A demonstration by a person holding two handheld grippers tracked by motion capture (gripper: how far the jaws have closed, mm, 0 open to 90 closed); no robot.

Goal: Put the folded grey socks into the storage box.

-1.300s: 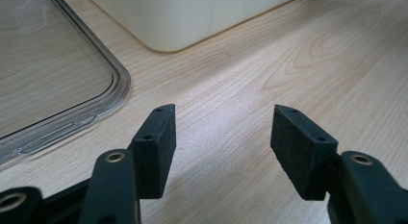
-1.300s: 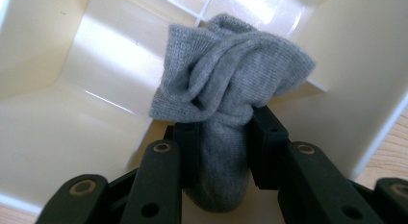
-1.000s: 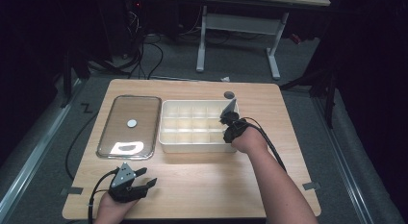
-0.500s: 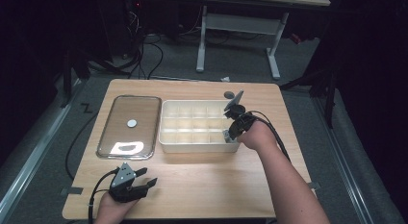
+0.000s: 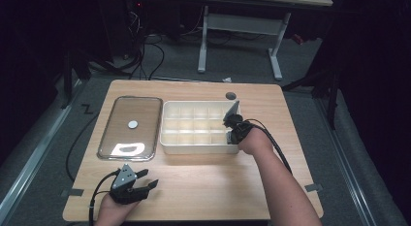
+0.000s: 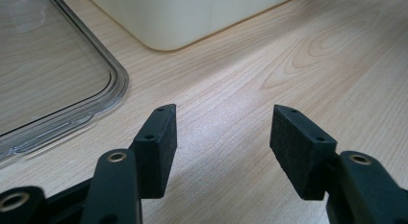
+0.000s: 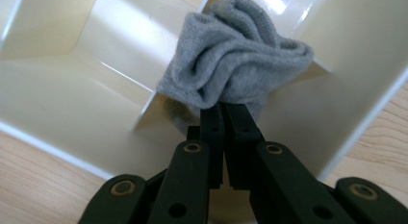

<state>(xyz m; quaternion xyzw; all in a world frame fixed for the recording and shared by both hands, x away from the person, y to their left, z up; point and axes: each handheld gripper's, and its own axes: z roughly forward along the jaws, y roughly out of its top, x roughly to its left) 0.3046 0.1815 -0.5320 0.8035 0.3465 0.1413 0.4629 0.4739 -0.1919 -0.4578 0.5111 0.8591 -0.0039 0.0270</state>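
While my right claw (image 7: 225, 111) stays clamped on the grey cloth (image 7: 235, 51) over the cream divided box's (image 5: 194, 138) right-end compartment, my left claw (image 6: 221, 137) rests apart on the table (image 5: 203, 182); next, I'd judge, lower and release.

Dim all round in the high view: black beyond the table (image 5: 194, 187), only the wood and pale bin (image 5: 198, 129) lit from above. White glare patch on the clear lid (image 5: 128, 148). Soft and slightly grainy throughout. Brighter, evenly lit in the left gripper view; sheen on the wood between the jaws, bin wall blurred. Sharp on the grey cloth (image 7: 235, 56) in the right gripper view, with bright streaks on bin walls and near jaws out of focus.
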